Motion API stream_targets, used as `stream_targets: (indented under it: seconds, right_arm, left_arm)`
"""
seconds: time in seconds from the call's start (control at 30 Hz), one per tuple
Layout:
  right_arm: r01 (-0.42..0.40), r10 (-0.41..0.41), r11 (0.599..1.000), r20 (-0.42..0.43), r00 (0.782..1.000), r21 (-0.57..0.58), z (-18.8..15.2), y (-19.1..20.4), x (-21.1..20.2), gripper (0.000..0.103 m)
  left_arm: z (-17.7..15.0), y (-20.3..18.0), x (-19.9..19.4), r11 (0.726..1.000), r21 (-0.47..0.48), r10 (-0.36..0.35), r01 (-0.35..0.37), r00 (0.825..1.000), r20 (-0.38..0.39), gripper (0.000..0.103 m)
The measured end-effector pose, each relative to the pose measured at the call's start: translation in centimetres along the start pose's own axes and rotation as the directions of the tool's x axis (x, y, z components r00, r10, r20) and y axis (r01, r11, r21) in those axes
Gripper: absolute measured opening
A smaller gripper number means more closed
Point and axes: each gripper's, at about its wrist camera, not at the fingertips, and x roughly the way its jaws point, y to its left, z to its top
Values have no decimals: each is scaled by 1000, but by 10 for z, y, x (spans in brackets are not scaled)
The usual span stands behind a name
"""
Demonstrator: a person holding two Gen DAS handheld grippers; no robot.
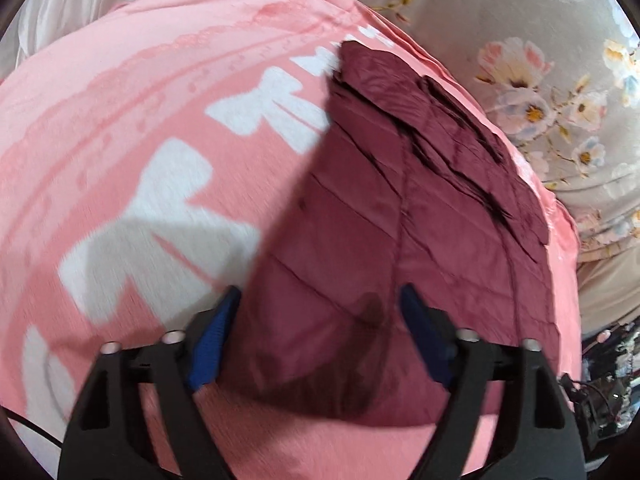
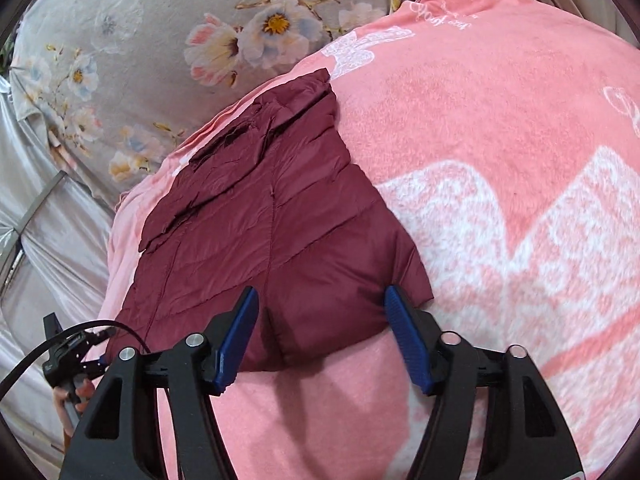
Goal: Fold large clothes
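A maroon quilted jacket lies folded flat on a pink blanket with white bow prints. My left gripper is open, its blue pads on either side of the jacket's near edge, over the left part. In the right wrist view the jacket lies the same way on the blanket. My right gripper is open over the jacket's near right corner. The left gripper shows at the jacket's lower left corner, held by a hand.
A grey floral bedsheet lies beyond the blanket, also in the right wrist view. Grey cloth hangs at the left. Dark clutter and cables sit past the blanket's right edge.
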Motion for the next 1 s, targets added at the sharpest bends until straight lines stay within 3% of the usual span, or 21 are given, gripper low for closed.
stream_targets:
  seconds: [0.07, 0.1, 0.13, 0.17, 0.23, 0.33, 0.47, 0.67, 0.83, 1.0]
  right_arm:
    - [-4, 4, 1000, -5, 1000, 0, -1, 3, 0, 36]
    - [-6, 6, 1000, -4, 1000, 1, -1, 3, -1, 29]
    - [-8, 8, 1000, 0, 1000, 4, -1, 3, -3, 15]
    - [-12, 12, 1000, 6, 1000, 9, -2, 2, -7, 9]
    - [-26, 25, 1000, 25, 999, 12, -4, 2, -19, 6]
    - [-49, 50, 999, 44, 998, -13, -7, 5, -39, 4]
    - [-60, 70, 988, 61, 996, -141, -23, 18, -85, 4]
    - [-108, 179, 923, 162, 971, -370, -69, 50, -206, 3]
    - [-96, 245, 890, 289, 925, -446, -93, 73, -293, 2]
    - [-96, 271, 903, 384, 883, -418, -64, 80, -302, 0]
  left_arm:
    - [-5, -2, -2, 1000, -19, -26, 25, 1000, -18, 46]
    - [-5, -3, -4, 999, -19, -32, 32, 999, -17, 36]
    - [-7, -4, -6, 999, -19, -32, 32, 999, -15, 23]
    - [-8, -4, -10, 999, -20, -33, 33, 999, -11, 17]
    - [-10, -2, -19, 998, -33, -59, 58, 998, -3, 10]
    - [-13, -2, -38, 994, -40, -99, 100, 995, 10, 8]
    - [-27, -8, -77, 992, 9, -127, 127, 991, 34, 6]
    - [-67, -13, -172, 975, 122, -199, 185, 973, 115, 6]
    - [-99, -19, -267, 952, 177, -291, 251, 920, 261, 6]
    - [-92, -35, -302, 941, 174, -336, 291, 871, 358, 6]
